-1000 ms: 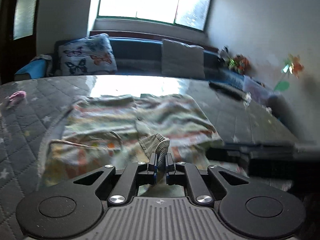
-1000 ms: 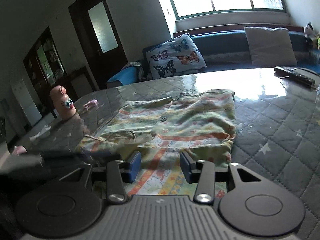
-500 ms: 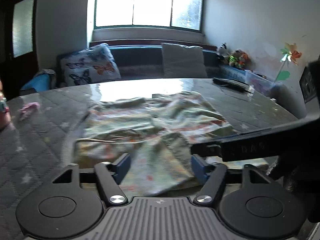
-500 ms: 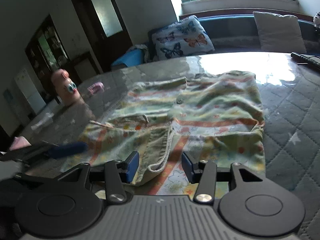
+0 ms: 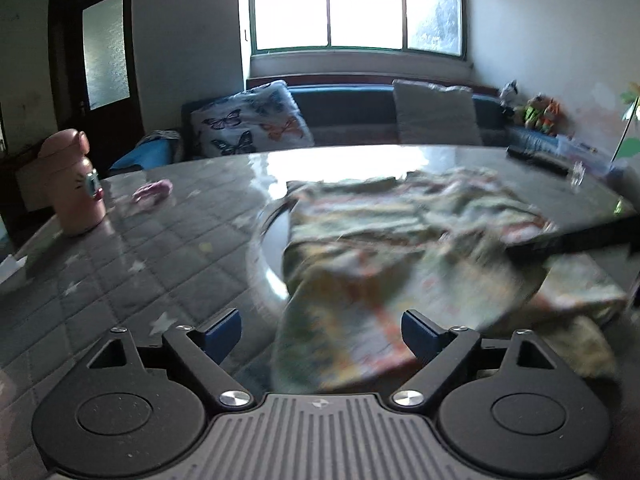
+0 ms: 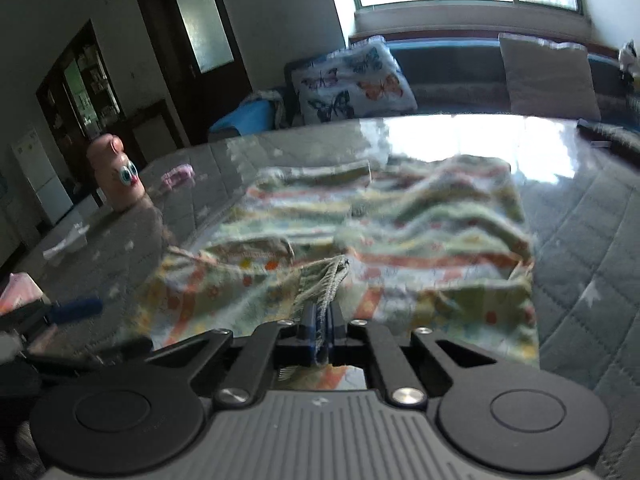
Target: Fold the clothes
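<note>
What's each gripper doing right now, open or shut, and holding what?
Left gripper: open, holding nothing.
Right gripper: shut on the ribbed hem of the patterned garment.

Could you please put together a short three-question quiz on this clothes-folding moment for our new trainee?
1. True or false: the left gripper has its jaws closed on the patterned shirt.
2. Multiple choice: what is the right gripper pinching? A) the pink bottle with cartoon eyes B) a striped edge of the shirt C) nothing
3. Fill in: on the sofa behind the table, the pillow with a ______ print lies left of the plain grey cushion.

Key
1. False: its jaws are spread apart with nothing between them.
2. B
3. butterfly
</note>
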`<action>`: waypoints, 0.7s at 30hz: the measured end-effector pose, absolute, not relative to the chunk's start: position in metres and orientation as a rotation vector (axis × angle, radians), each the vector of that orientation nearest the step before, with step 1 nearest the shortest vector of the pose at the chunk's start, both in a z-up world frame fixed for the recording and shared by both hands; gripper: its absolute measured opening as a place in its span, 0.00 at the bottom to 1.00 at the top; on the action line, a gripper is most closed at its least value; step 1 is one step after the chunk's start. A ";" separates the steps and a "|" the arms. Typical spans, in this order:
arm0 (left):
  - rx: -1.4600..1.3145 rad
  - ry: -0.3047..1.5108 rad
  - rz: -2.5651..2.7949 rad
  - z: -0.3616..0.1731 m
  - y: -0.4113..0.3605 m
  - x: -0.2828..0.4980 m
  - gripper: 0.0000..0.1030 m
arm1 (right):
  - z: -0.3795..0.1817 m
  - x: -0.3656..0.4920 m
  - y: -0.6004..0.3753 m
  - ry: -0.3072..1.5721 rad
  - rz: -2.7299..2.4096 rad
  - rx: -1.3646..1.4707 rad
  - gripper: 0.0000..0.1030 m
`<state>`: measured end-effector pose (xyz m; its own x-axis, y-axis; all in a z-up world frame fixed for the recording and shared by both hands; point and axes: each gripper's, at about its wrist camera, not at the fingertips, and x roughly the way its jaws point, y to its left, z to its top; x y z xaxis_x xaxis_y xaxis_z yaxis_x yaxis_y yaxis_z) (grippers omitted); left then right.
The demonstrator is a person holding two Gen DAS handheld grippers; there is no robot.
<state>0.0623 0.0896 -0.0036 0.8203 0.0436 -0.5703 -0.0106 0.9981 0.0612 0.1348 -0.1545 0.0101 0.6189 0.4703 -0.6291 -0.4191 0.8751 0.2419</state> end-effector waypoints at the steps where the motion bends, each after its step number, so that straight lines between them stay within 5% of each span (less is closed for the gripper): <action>1: 0.064 0.612 0.031 -0.007 0.090 0.061 0.89 | 0.016 0.133 -0.155 0.728 0.510 0.070 0.04; 21: 0.163 0.607 0.046 -0.022 0.087 0.051 0.91 | 0.074 0.111 -0.172 0.567 0.436 0.006 0.04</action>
<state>0.0514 0.0874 -0.0222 0.8208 0.0905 -0.5640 0.0053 0.9861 0.1659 0.1113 -0.1724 0.0741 0.7553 0.4013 -0.5183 -0.3980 0.9090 0.1238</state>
